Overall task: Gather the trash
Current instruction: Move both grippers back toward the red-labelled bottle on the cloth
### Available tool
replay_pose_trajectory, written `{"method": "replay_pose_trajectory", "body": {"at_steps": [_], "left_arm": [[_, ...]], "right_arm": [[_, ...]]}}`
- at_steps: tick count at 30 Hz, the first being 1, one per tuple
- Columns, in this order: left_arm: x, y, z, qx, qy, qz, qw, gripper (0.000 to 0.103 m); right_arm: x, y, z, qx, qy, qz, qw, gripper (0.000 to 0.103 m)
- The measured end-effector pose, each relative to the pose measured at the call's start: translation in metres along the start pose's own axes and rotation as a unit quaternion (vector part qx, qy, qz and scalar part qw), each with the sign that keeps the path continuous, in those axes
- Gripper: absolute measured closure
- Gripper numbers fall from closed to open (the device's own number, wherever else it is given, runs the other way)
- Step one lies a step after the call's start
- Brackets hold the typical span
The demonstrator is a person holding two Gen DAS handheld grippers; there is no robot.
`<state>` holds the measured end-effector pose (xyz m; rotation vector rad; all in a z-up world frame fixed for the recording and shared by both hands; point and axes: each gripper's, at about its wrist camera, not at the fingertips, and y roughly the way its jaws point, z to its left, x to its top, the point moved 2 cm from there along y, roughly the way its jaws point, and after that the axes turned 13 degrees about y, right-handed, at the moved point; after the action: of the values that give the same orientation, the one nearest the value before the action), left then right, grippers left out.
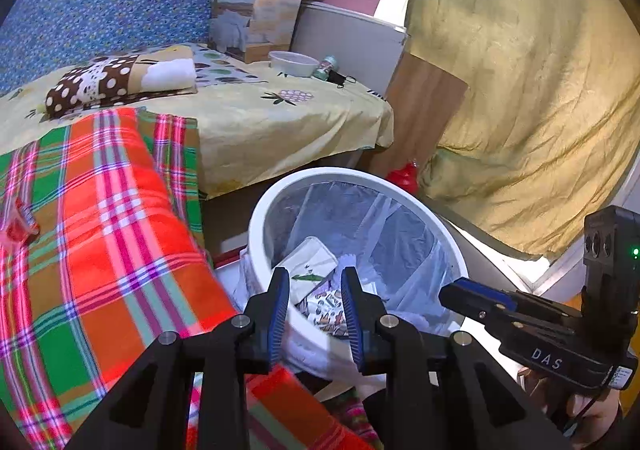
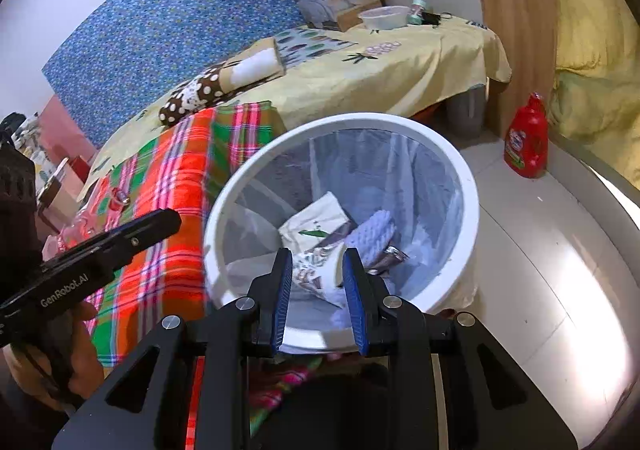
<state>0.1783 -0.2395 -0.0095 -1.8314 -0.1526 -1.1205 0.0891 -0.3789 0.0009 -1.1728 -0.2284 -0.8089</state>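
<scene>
Both the left gripper (image 1: 314,282) and the right gripper (image 2: 316,262) are hovering part-open and empty over the round white plastic-lined bin (image 2: 472,206) – printed paper scraps (image 2: 316,226) lying inside – so dropping looks done, and next is probably fetching the red wrapper (image 1: 18,228) off the plaid blanket (image 1: 104,234).

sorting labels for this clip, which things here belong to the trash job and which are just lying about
Job:
white bin with clear liner
paper trash inside it
patterned cup inside it
left hand-held gripper
right hand-held gripper

Lying about:
red bottle on floor
plaid blanket
plastic bowl
cardboard box
</scene>
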Motion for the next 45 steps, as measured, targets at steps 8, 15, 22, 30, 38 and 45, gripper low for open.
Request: {"method": "replay_pose_trajectory", "body": {"at_steps": [8, 15, 22, 30, 38, 45], "left_arm": [[-0.018, -0.03, 0.011, 0.021, -0.014, -0.003, 0.9997, 0.076], [-0.034, -0.062, 0.025, 0.048, -0.027, -0.015, 0.9984, 0.076], [-0.048, -0.091, 0.042, 0.076, -0.045, -0.024, 0.9958, 0.077], [-0.063, -0.115, 0.059, 0.102, -0.068, -0.031, 0.992, 0.077], [-0.078, -0.132, 0.075, 0.124, -0.089, -0.031, 0.9878, 0.076], [-0.094, -0.15, 0.091, 0.149, -0.11, -0.035, 0.9821, 0.076]], "right_arm": [[-0.007, -0.005, 0.026, 0.022, -0.029, 0.002, 0.999, 0.074], [-0.018, -0.005, 0.053, 0.047, -0.059, 0.007, 0.997, 0.069], [-0.029, -0.006, 0.08, 0.068, -0.087, 0.014, 0.994, 0.067], [-0.042, -0.005, 0.107, 0.088, -0.115, 0.024, 0.989, 0.067], [-0.052, -0.004, 0.125, 0.099, -0.131, 0.033, 0.986, 0.066], [-0.058, -0.002, 0.137, 0.108, -0.14, 0.042, 0.983, 0.056]]}}
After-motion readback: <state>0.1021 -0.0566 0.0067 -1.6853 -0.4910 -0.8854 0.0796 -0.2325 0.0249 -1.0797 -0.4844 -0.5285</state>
